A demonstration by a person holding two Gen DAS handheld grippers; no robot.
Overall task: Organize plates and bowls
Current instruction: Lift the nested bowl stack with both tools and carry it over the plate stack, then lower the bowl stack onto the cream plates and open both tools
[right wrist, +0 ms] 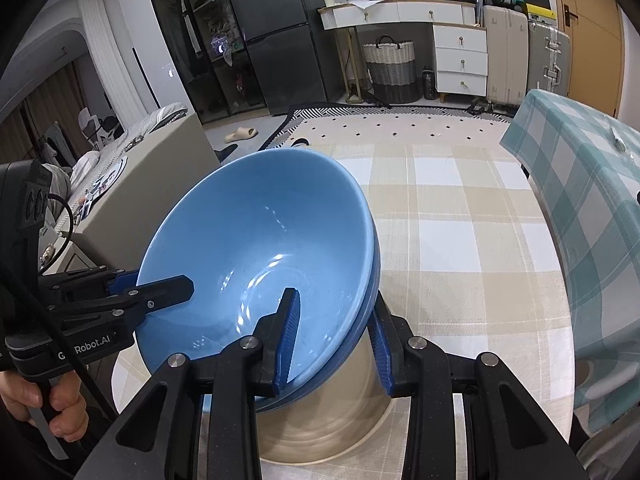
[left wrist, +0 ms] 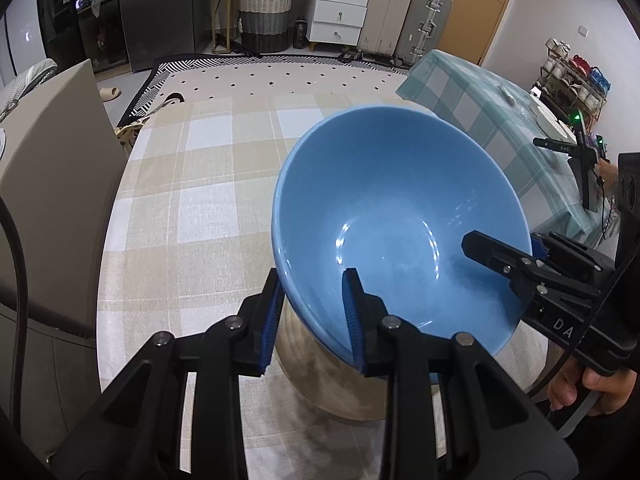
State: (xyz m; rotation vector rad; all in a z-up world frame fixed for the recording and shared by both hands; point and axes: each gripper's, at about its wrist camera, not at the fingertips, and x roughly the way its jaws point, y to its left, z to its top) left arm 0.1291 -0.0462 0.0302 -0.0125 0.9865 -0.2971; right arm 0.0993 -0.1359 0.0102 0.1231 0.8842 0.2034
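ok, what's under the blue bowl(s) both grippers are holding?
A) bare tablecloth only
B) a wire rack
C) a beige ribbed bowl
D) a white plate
C: below the blue bowl, held at its rim by the left gripper and the right gripper, sits a beige ribbed bowl on the checked tablecloth; the right wrist view shows a second blue rim nested under the top one.
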